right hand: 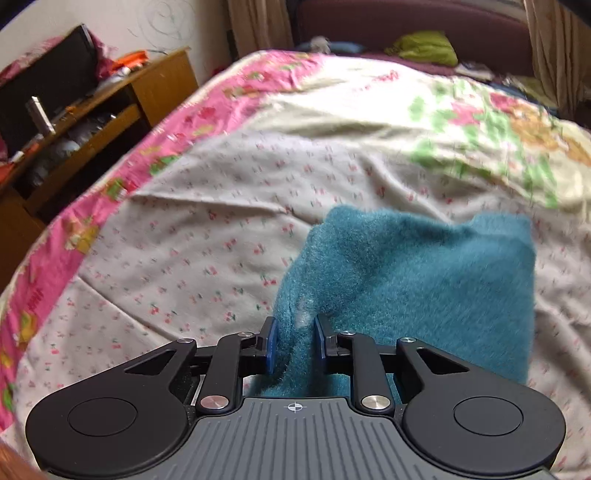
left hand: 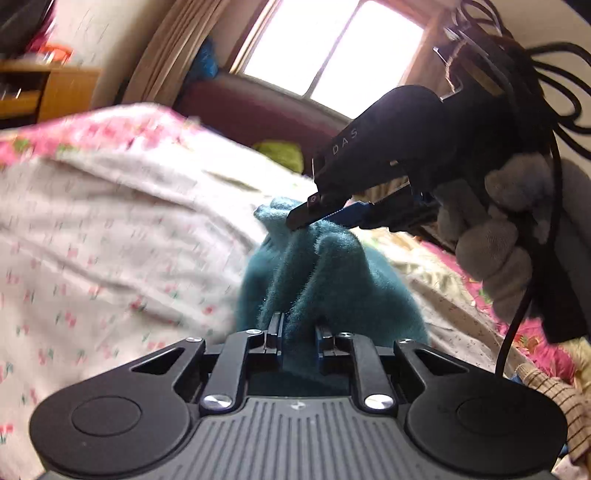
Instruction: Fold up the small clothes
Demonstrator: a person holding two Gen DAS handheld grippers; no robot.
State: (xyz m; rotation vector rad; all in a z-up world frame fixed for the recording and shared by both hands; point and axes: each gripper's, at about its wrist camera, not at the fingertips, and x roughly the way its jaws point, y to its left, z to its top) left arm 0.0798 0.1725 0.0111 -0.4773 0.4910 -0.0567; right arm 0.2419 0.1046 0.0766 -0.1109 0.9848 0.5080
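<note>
A small fuzzy teal garment (left hand: 325, 280) is bunched up and lifted off the bed between both grippers. My left gripper (left hand: 300, 332) is shut on its near edge, with the fabric pinched between the two fingers. In the left wrist view the right gripper (left hand: 297, 219) comes in from the upper right, held by a grey-gloved hand (left hand: 498, 236), and grips the garment's top corner. In the right wrist view my right gripper (right hand: 295, 339) is shut on a fold of the teal garment (right hand: 424, 280), and the rest hangs out over the cherry-print sheet (right hand: 184, 258).
The bed carries a pink-bordered floral cover (right hand: 229, 99). A wooden shelf unit (right hand: 110, 110) with clutter stands to the left of the bed. A maroon sofa (right hand: 406, 18) with a green cloth (right hand: 424, 46) sits under the window (left hand: 325, 48). A checked cloth (left hand: 557, 402) lies at the lower right.
</note>
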